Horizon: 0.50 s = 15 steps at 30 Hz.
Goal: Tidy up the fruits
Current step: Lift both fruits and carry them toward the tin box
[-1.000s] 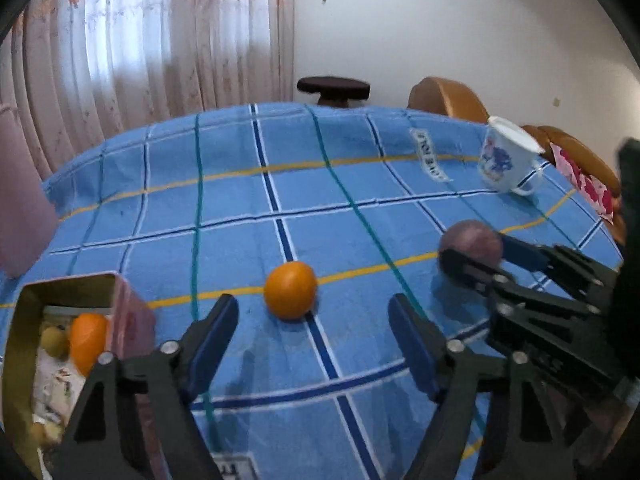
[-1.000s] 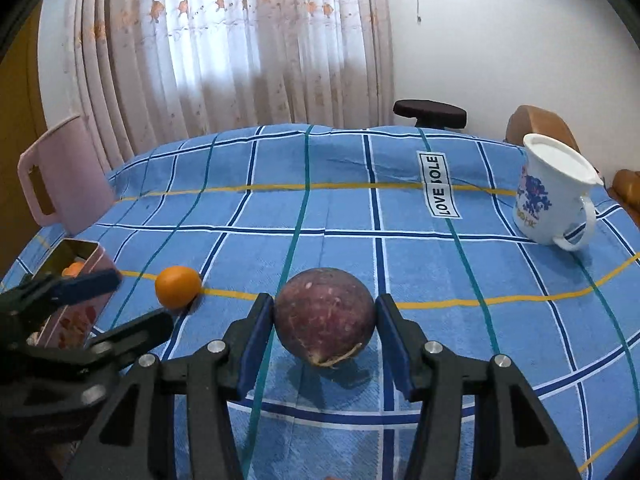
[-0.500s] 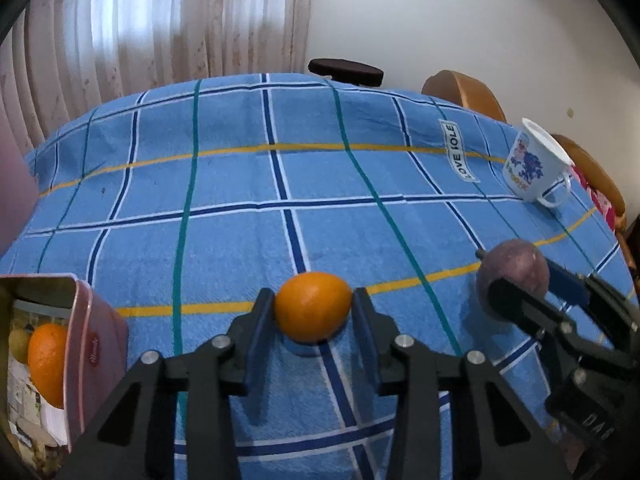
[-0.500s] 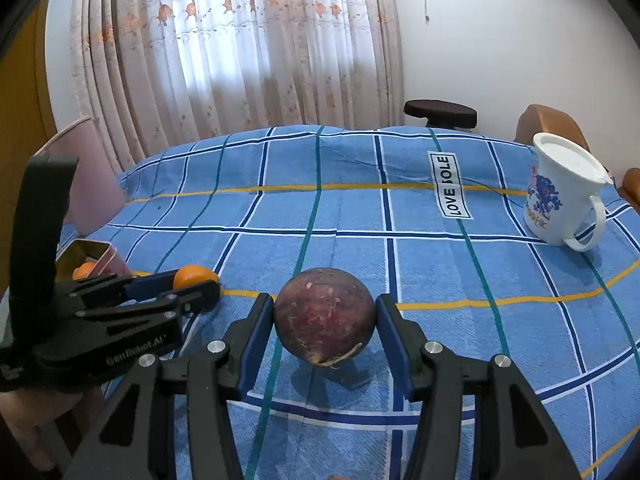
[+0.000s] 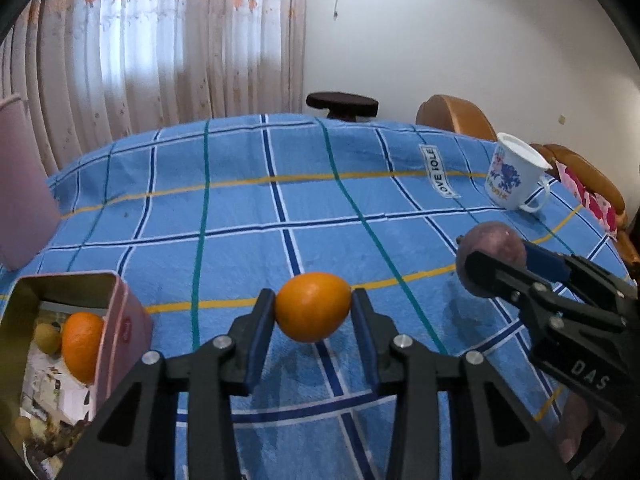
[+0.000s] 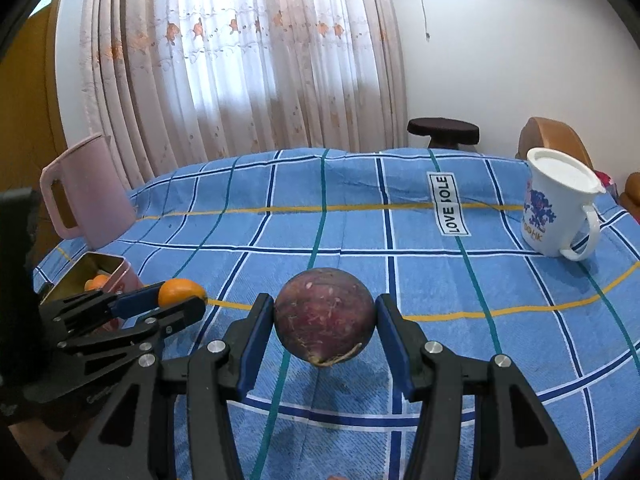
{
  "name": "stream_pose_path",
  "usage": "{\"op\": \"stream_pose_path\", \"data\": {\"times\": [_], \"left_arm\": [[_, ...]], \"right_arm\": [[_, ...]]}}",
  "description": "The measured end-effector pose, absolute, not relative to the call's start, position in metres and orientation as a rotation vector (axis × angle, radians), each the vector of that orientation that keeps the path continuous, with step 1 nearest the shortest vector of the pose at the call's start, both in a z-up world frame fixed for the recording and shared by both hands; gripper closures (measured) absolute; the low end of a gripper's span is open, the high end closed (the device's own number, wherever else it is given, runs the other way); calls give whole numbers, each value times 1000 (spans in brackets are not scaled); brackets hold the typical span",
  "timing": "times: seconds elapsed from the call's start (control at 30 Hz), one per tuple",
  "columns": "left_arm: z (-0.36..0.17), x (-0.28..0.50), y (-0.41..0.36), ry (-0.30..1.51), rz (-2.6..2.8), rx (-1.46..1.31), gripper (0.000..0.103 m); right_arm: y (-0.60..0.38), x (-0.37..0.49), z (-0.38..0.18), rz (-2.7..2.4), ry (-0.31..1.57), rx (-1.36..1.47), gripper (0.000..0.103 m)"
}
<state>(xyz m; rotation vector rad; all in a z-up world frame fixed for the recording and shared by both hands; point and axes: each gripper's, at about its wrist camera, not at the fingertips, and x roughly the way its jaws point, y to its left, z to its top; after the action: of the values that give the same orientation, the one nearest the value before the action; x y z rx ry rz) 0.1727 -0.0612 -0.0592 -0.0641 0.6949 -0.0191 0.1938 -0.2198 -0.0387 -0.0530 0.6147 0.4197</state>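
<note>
Two grippers each pinch one fruit: our left gripper [image 5: 313,311] squeezes the orange [image 5: 313,306], and our right gripper [image 6: 325,322] squeezes the round purple fruit [image 6: 325,315], both just above the blue checked cloth [image 5: 240,216]. Beside our left gripper sits a pink tin [image 5: 120,304] with another orange [image 5: 82,346] inside. Farther away we see a white cup [image 6: 558,210] and a pink jug [image 6: 86,192].

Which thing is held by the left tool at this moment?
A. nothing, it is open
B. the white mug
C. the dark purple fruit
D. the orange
D: the left tool is shut on the orange, while the dark purple fruit sits in the right tool.
</note>
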Motion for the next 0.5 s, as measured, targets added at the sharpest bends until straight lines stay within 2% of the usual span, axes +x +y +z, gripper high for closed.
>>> {"op": "stream_pose_path", "data": {"times": [0.5], "left_arm": [[-46, 144, -64, 564, 8, -33, 63]], "right_arm": [[-221, 178, -29, 416, 518, -70, 49]]}}
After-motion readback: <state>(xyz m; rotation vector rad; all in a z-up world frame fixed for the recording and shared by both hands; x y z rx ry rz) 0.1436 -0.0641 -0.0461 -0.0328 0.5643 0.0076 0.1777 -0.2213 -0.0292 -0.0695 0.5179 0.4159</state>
